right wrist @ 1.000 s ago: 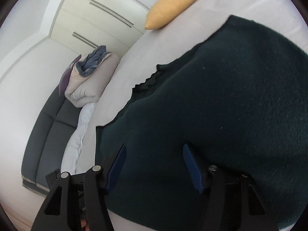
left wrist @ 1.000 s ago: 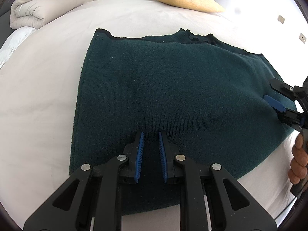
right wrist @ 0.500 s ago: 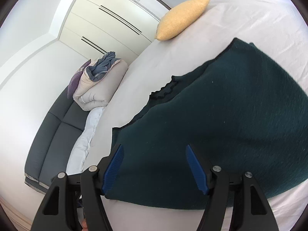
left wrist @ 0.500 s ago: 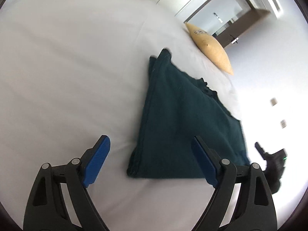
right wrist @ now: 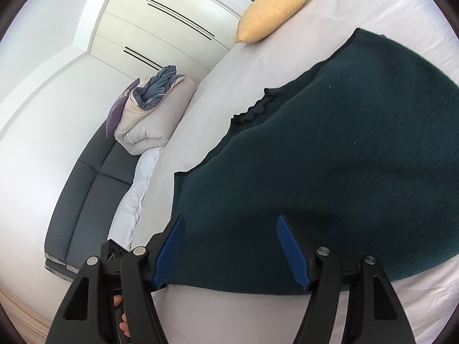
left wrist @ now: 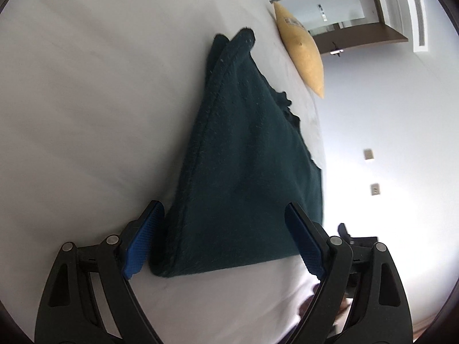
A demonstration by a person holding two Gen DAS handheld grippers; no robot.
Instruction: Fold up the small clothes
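A dark green knitted garment (left wrist: 246, 172) lies folded flat on the white bed (left wrist: 86, 114). My left gripper (left wrist: 223, 240) is open wide at the garment's near left corner. That corner lies between the fingers, and the blue pads (left wrist: 143, 240) stand clear of the cloth. In the right wrist view the same garment (right wrist: 330, 172) fills the right side, with its frilled neckline at the far edge. My right gripper (right wrist: 231, 252) is open over the near hem, and its pads do not press on the fabric.
A yellow pillow (left wrist: 304, 51) lies at the far end of the bed (right wrist: 200, 114). A rolled duvet (right wrist: 149, 120) sits on a grey sofa (right wrist: 86, 189) beside the bed. Wardrobe doors (right wrist: 160, 28) stand behind. A hand (right wrist: 122, 315) shows at the bottom edge.
My left gripper went from nearly shut over the garment's near hem to wide open, then rolled and swung to the garment's left corner. My right gripper drew back slightly.
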